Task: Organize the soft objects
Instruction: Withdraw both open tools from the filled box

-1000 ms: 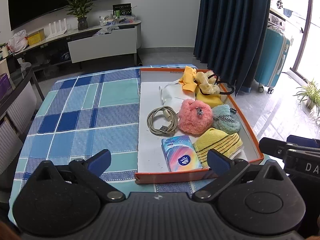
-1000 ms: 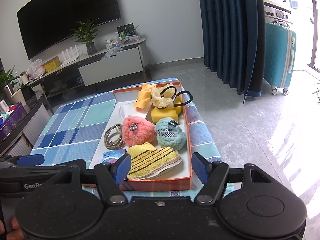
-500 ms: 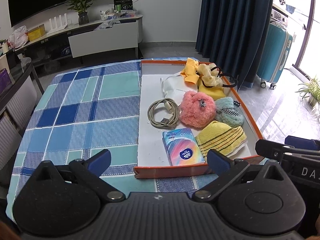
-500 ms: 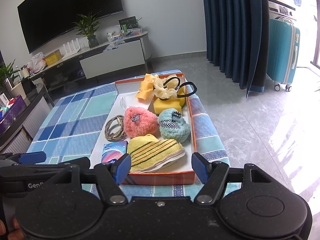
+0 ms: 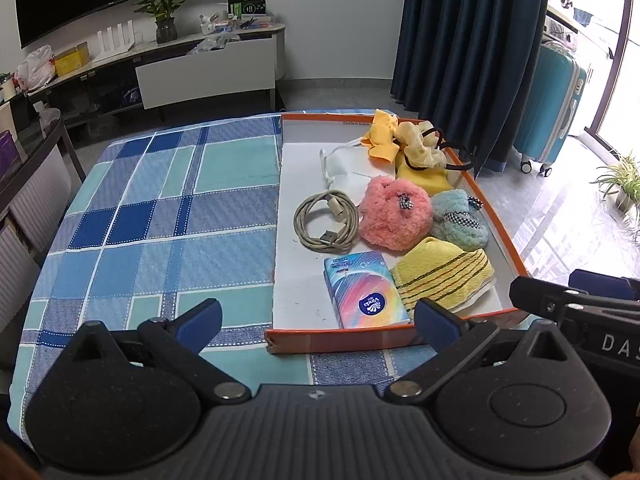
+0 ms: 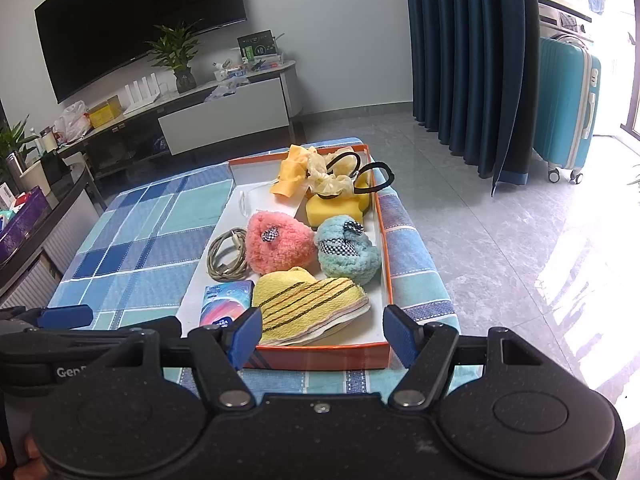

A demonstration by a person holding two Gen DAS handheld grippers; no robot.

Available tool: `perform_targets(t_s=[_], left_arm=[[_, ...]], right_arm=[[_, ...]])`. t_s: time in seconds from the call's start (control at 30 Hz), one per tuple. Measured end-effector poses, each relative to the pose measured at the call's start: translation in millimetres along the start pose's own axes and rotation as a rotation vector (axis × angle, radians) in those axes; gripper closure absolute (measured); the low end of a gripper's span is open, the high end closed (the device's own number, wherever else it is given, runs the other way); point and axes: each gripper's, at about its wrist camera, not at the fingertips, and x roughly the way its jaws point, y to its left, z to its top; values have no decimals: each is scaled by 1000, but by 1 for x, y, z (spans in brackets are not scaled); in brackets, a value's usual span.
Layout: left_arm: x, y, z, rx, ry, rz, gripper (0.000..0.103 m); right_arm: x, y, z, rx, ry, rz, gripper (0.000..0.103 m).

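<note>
An orange-rimmed tray [image 5: 502, 226] [image 6: 383, 240] lies on the right half of a blue plaid tablecloth [image 5: 160, 216]. In it are a pink fluffy piece [image 5: 394, 212] [image 6: 276, 244], a teal fluffy piece [image 5: 458, 220] [image 6: 348, 254], a yellow striped towel [image 5: 440, 274] [image 6: 308, 300], a yellow sponge [image 6: 332, 208], yellow scrunchies [image 5: 420, 148], a tissue pack [image 5: 364, 290] and a coiled cable [image 5: 326, 220]. My left gripper [image 5: 318, 318] hangs open before the tray's near edge. My right gripper [image 6: 322, 334] is open too, just short of the towel.
A white face mask [image 5: 344, 170] lies at the tray's back. Left of the tray the cloth is bare. Behind stand a TV console [image 5: 200, 68], a dark curtain [image 6: 472, 60] and a teal suitcase [image 6: 568, 104]. A side table [image 6: 40, 216] is at the left.
Both grippers have risen slightly, so the tray sits lower and farther in both views. Nothing in the tray has moved, and both grippers stay open.
</note>
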Motion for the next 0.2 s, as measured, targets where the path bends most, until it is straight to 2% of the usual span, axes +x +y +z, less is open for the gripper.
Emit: perform_targets(t_s=[0.2], left_arm=[[-1, 4, 1, -17, -11, 3, 0]], right_arm=[[0, -3, 1, 5, -4, -10, 23]])
